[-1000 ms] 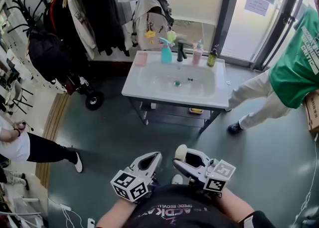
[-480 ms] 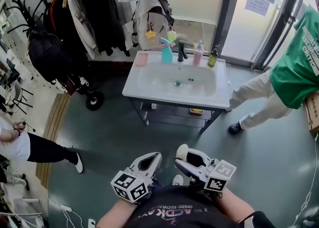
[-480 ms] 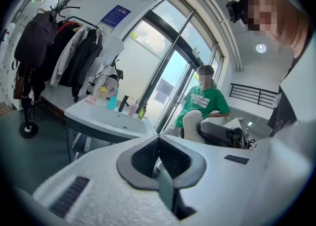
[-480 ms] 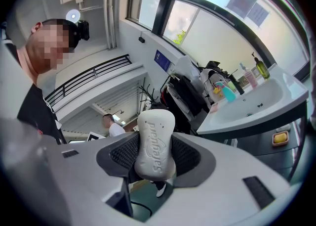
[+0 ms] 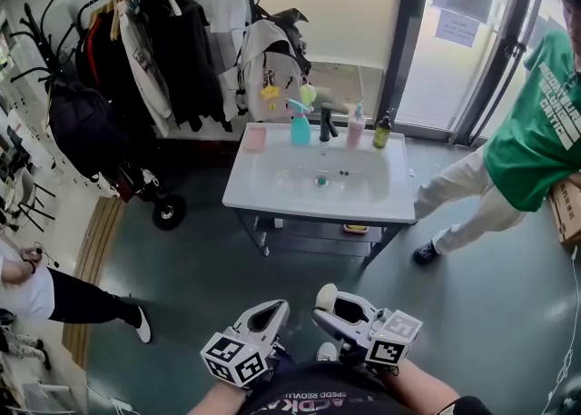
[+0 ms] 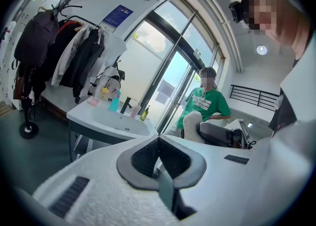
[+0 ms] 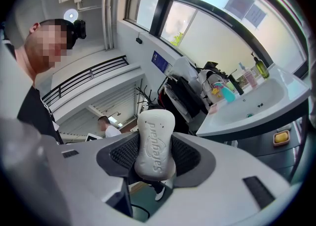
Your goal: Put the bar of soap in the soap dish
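Right gripper view shows right gripper pinching the bar of soap, left gripper closed on nothing; looks like carry stage; next needs a walk to the pink soap dish on the far-off sink.

White left tool and right tool bear grey ribbed pads and black-and-white marker cubes; black shirt.

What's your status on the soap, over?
Right gripper shut on bar of soap. Left gripper shut, empty. Pink soap dish at sink's back left corner, not yet reached. Person in green right of sink, off the path.
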Demonstrator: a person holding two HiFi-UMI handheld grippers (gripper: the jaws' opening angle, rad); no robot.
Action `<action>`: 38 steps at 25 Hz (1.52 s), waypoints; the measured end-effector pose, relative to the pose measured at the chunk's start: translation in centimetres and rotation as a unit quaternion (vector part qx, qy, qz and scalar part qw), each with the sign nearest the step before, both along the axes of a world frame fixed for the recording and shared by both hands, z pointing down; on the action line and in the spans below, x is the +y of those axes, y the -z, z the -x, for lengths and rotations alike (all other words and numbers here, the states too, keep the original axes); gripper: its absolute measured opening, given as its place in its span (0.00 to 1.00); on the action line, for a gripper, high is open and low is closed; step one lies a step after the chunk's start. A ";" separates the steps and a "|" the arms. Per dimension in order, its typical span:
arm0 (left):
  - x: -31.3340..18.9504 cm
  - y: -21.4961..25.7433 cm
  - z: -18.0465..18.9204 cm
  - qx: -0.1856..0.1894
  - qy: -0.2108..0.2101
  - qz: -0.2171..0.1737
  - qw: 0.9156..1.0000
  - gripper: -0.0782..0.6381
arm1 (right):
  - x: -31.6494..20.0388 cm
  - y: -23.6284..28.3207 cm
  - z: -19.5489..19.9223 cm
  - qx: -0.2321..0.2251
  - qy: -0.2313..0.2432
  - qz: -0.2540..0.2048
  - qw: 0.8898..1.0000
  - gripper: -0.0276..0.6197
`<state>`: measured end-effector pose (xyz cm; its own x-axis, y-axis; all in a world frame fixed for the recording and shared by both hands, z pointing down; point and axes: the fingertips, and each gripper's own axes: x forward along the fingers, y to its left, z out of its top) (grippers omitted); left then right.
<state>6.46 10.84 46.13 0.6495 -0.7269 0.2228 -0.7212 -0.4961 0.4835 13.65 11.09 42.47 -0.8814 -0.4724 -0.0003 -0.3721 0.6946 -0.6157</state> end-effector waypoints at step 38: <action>-10.8 0.3 16.0 0.029 -0.076 -0.019 0.997 0.12 | -11.4 -0.1 14.4 -0.011 -0.144 0.007 0.989 0.35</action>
